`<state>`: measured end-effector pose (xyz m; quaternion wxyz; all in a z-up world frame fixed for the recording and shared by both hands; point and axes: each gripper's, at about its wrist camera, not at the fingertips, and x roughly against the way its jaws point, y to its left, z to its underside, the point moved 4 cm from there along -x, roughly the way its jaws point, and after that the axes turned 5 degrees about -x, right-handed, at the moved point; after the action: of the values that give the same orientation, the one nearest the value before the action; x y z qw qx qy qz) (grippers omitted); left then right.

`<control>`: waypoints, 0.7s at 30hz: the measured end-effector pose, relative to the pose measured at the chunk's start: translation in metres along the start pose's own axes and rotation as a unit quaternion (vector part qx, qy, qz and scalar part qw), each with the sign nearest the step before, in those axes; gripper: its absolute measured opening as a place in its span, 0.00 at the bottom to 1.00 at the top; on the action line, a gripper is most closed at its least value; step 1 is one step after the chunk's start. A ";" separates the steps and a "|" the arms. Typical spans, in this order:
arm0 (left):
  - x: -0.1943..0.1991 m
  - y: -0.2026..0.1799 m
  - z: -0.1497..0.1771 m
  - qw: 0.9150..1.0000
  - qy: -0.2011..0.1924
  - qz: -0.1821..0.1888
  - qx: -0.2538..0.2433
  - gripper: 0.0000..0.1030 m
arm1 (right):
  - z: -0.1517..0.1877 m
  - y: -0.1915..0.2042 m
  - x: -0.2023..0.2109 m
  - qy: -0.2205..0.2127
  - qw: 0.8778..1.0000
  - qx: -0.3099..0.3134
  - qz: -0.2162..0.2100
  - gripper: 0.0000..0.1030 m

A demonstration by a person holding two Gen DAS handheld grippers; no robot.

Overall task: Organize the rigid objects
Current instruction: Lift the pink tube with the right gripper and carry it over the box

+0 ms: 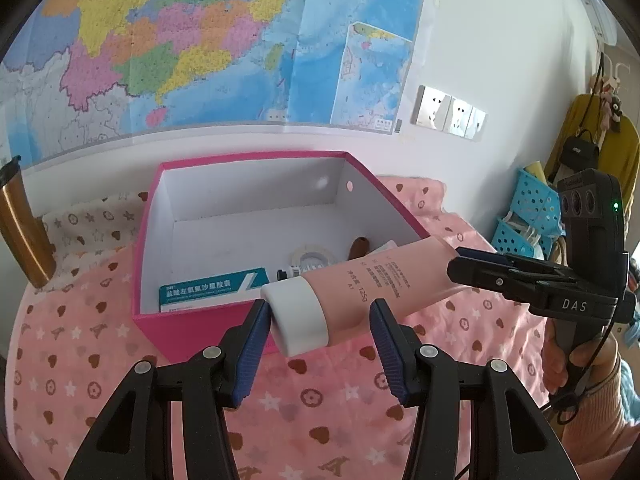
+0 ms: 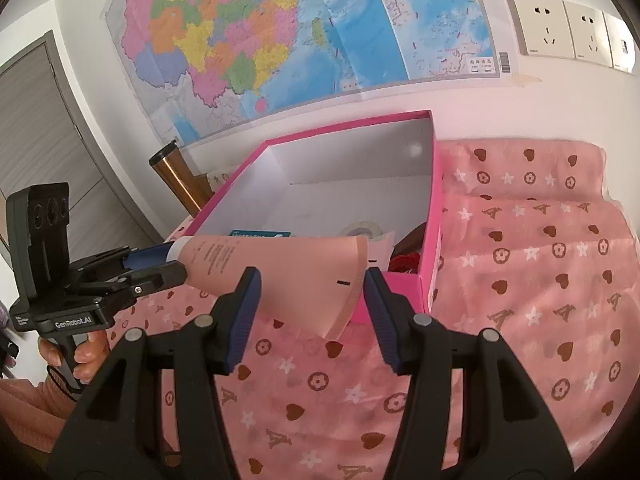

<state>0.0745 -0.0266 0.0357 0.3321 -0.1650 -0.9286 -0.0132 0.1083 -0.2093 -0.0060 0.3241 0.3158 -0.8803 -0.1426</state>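
Note:
A pink tube with a white cap [image 1: 360, 286] hangs in the air in front of an open pink box [image 1: 248, 312]. My left gripper [image 1: 318, 334] is open around the cap end; its left pad touches the cap. My right gripper [image 2: 310, 304] is open around the flat crimped end of the tube [image 2: 280, 272]. The right gripper also shows in the left wrist view [image 1: 476, 272], with its fingers at the tube's tail. The left gripper shows in the right wrist view [image 2: 160, 262] at the cap. The box [image 2: 434, 240] holds a teal medicine carton [image 1: 212, 286], a tape roll [image 1: 312, 256] and small items.
The box stands on a pink patterned cloth [image 1: 320, 400]. A brass-coloured tumbler [image 1: 20, 232] stands left of the box by the wall. Blue perforated baskets [image 1: 532, 208] are at the far right. A wall map [image 1: 180, 40] and sockets [image 1: 448, 114] are behind.

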 end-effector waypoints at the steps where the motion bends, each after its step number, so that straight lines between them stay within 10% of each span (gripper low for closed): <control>1: 0.000 0.000 0.000 1.000 0.000 -0.001 0.000 0.50 | -0.001 0.000 0.000 0.000 1.000 0.000 0.000 0.54; 21: -0.004 0.004 -0.007 1.000 -0.003 -0.001 -0.001 0.50 | -0.005 -0.001 -0.002 -0.002 1.000 0.002 0.000 0.54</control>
<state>0.0823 -0.0252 0.0383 0.3293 -0.1646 -0.9297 -0.0144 0.1129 -0.2091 -0.0039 0.3214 0.3165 -0.8813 -0.1412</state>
